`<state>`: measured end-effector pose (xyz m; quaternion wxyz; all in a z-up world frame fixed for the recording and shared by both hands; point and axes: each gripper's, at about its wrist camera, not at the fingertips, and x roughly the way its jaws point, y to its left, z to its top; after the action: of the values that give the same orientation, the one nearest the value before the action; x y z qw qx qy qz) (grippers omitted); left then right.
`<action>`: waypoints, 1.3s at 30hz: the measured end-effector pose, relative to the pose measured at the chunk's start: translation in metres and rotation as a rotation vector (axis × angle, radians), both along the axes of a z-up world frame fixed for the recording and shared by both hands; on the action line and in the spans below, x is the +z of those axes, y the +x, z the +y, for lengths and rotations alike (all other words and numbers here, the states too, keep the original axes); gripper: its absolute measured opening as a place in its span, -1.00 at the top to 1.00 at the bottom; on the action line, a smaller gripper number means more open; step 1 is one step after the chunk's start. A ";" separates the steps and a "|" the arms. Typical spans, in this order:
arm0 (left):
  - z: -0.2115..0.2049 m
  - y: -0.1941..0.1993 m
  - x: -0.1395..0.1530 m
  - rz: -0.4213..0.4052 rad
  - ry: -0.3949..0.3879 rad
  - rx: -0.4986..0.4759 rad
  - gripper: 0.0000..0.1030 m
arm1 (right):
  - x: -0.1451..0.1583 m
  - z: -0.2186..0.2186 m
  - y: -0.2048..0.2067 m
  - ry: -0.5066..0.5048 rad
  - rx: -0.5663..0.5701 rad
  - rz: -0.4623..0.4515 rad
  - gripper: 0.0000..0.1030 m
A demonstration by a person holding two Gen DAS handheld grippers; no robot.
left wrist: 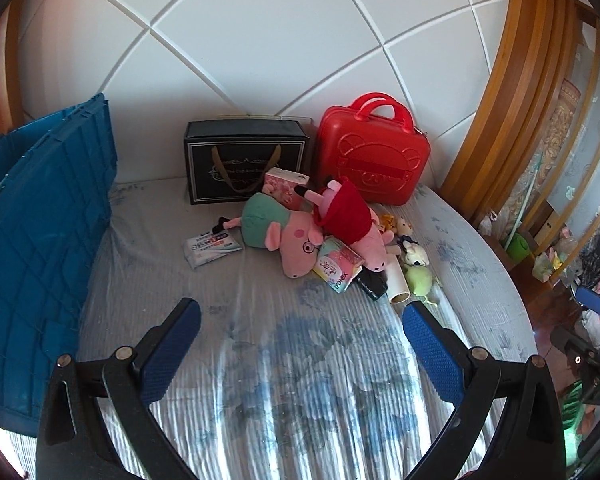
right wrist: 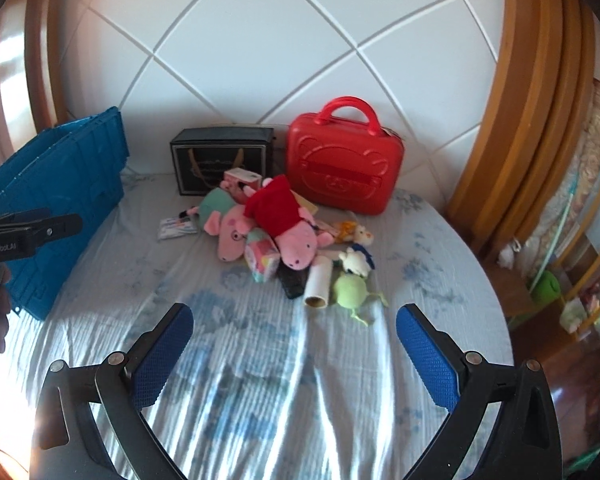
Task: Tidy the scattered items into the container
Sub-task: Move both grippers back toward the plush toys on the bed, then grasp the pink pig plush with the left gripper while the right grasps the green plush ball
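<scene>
A heap of items lies mid-bed: a pink pig plush in a teal dress (left wrist: 276,232) (right wrist: 220,224), a pig plush in a red dress (left wrist: 352,220) (right wrist: 288,220), a pastel pad packet (left wrist: 336,266) (right wrist: 262,258), a white tissue pack (left wrist: 210,246) (right wrist: 176,228), a white roll (left wrist: 398,280) (right wrist: 319,282), a green plush (left wrist: 418,278) (right wrist: 350,288) and a black pouch (left wrist: 370,284) (right wrist: 292,282). The blue crate (left wrist: 40,220) (right wrist: 56,184) stands at the left. My left gripper (left wrist: 302,316) and right gripper (right wrist: 294,320) hover open and empty, short of the heap.
A black gift bag (left wrist: 244,160) (right wrist: 220,158) and a red hard case (left wrist: 372,156) (right wrist: 342,160) stand against the white padded headboard. A pink box (left wrist: 286,184) leans by the bag. Small plush toys (right wrist: 356,248) lie right of the heap. The bed edge curves away at right.
</scene>
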<state>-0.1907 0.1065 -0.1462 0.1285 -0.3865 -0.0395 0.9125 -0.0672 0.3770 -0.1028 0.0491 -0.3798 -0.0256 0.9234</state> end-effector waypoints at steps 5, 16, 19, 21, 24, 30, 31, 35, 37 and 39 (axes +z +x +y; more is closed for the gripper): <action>0.034 -0.034 -0.013 -0.001 -0.033 -0.039 -0.99 | -0.028 0.028 -0.004 -0.019 -0.041 -0.037 -1.00; 0.122 -0.147 -0.076 -0.024 -0.117 -0.100 -0.99 | -0.129 0.087 -0.106 -0.087 -0.014 -0.070 -1.00; 0.131 -0.185 -0.095 -0.061 -0.078 -0.065 -0.99 | -0.157 0.105 -0.139 -0.076 -0.003 -0.083 -1.00; 0.134 -0.211 -0.106 -0.090 -0.036 -0.027 -0.99 | -0.174 0.115 -0.158 -0.072 0.008 -0.102 -1.00; 0.143 -0.243 -0.121 -0.106 -0.039 0.013 -0.99 | -0.197 0.131 -0.183 -0.074 0.009 -0.132 -1.00; 0.164 -0.287 -0.148 -0.169 -0.064 0.037 -0.99 | -0.234 0.147 -0.224 -0.099 0.026 -0.189 -1.00; 0.168 -0.293 -0.154 -0.189 -0.085 0.041 -0.99 | -0.237 0.147 -0.229 -0.097 0.032 -0.193 -1.00; 0.179 -0.307 -0.175 -0.245 -0.086 0.057 -0.99 | -0.251 0.144 -0.245 -0.084 0.057 -0.244 -0.99; 0.180 -0.311 -0.178 -0.252 -0.054 0.086 -0.99 | -0.252 0.145 -0.248 -0.081 0.045 -0.243 -0.99; 0.181 -0.312 -0.182 -0.277 -0.026 0.099 -0.97 | -0.251 0.147 -0.250 -0.087 0.042 -0.250 -0.99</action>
<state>-0.5032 0.2873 -0.3285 0.0717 -0.5080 -0.0640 0.8560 -0.3176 0.5236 -0.3542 0.0099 -0.4929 0.0007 0.8700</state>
